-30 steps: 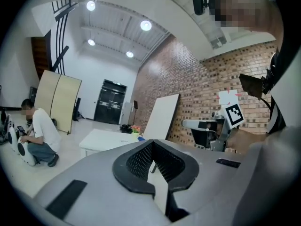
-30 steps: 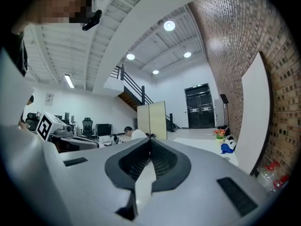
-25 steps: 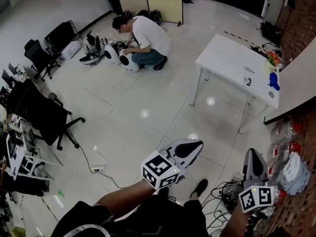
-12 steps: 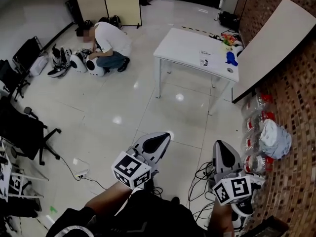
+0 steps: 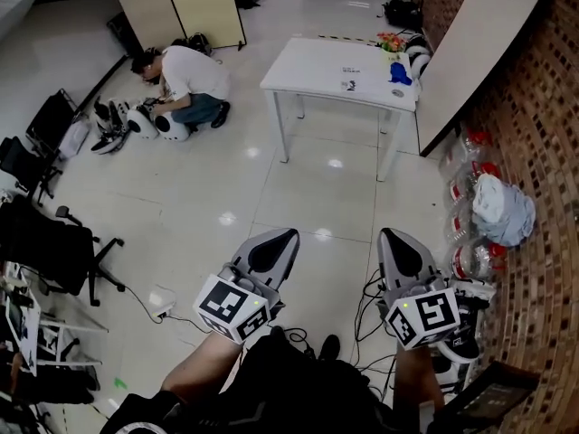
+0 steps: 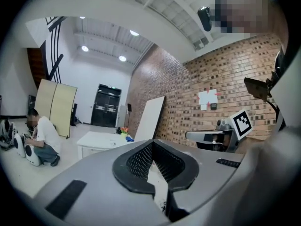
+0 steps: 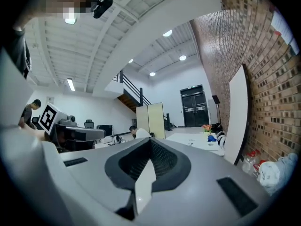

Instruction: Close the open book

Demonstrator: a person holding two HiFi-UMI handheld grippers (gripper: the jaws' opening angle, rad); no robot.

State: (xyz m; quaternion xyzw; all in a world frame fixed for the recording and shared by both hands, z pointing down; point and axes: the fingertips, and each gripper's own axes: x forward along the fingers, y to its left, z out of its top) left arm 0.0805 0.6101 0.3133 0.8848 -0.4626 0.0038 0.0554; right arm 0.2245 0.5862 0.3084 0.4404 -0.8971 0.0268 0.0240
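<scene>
Head view alone looks down onto the white tabletop (image 5: 312,61) at upper centre, where a flat printed thing (image 5: 348,85), perhaps the book, is too small to give its axis. The gripper views show left claw (image 6: 151,144) and right claw (image 7: 150,141) pressed together, empty.

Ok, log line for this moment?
left gripper: shut, empty; right gripper: shut, empty; white table: ahead; book: not discernible

Upper centre: table (image 5: 317,61), small items (image 5: 395,69) on its right end. Left of it: crouching person (image 5: 194,75), folding screen (image 5: 176,7) behind. Right of table: board (image 5: 479,43) against brick wall (image 5: 543,152). Left edge: office chairs (image 5: 45,238). Bottom centre: left gripper (image 5: 289,234), right gripper (image 5: 386,233) beside it.
</scene>
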